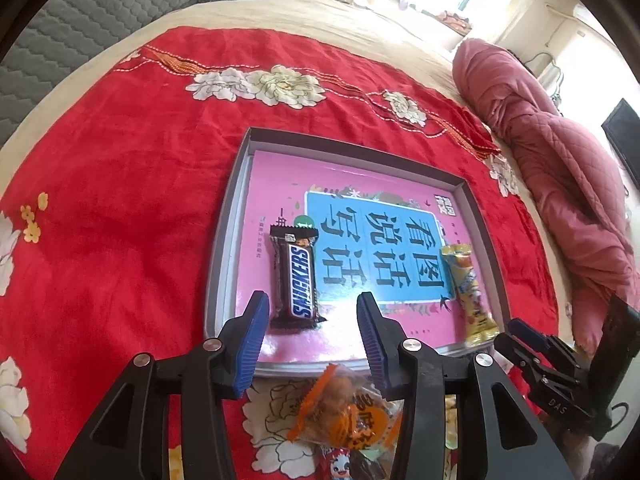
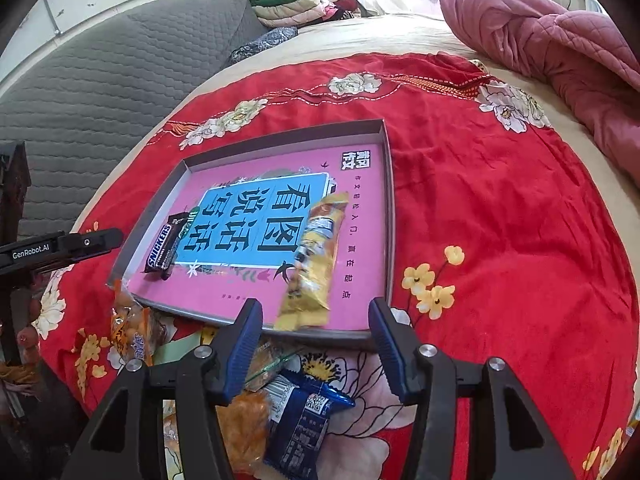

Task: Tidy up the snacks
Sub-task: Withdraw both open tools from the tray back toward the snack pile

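Note:
A shallow grey box (image 1: 224,240) (image 2: 390,216) with a pink book cover inside lies on the red floral cloth. A Snickers bar (image 1: 298,280) (image 2: 162,246) lies at its left side and a yellow snack packet (image 1: 472,292) (image 2: 316,260) at its right side. My left gripper (image 1: 312,320) is open and empty, just in front of the Snickers bar. My right gripper (image 2: 316,324) is open and empty, near the yellow packet's front end. An orange snack bag (image 1: 348,416) (image 2: 128,328) lies outside the box's front edge. A blue packet (image 2: 304,420) and an orange packet (image 2: 244,420) lie under my right gripper.
A rolled pink quilt (image 1: 560,152) (image 2: 560,48) lies at the right. A grey padded headboard (image 2: 100,80) is at the left, with folded clothes (image 2: 296,0) behind. The other gripper shows at the frame edge in the left wrist view (image 1: 560,364) and the right wrist view (image 2: 60,250).

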{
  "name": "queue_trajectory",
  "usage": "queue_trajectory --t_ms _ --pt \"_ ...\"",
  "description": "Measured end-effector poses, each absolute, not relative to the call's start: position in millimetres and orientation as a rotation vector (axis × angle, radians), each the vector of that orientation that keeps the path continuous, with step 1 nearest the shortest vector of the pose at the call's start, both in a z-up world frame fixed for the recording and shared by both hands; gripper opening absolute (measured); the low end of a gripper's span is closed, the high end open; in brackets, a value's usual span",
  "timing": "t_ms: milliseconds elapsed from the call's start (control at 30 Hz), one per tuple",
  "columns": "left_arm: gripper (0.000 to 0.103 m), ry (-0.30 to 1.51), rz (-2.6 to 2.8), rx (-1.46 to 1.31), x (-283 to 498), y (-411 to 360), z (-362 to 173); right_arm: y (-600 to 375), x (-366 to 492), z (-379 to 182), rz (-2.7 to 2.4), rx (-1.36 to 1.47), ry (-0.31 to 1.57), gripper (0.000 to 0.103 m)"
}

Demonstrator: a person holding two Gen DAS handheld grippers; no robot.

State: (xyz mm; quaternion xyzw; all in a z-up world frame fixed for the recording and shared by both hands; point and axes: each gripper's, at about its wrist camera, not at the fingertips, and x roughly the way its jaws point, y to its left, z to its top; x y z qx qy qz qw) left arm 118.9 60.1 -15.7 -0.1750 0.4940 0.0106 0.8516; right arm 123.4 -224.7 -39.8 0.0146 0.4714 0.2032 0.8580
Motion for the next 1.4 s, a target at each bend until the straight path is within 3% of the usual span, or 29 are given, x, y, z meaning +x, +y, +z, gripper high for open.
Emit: queue_trajectory --t_ms 400,800,1400 --pt "0.055 1.028 -0.01 -0.359 106.1 53.9 -2.2 -236.4 110.2 -19.5 0.446 0.119 0.916 0.066" --pt "0.059 1.021 -0.028 -0.353 92.9 54.5 5.4 -217.5 86.4 4.4 0.518 0.06 0.812 0.068" --pt "0.066 1.075 -0.073 -0.349 76.1 52.9 -5.9 -184.0 54.9 4.9 0.598 -0.051 0.807 0.068"
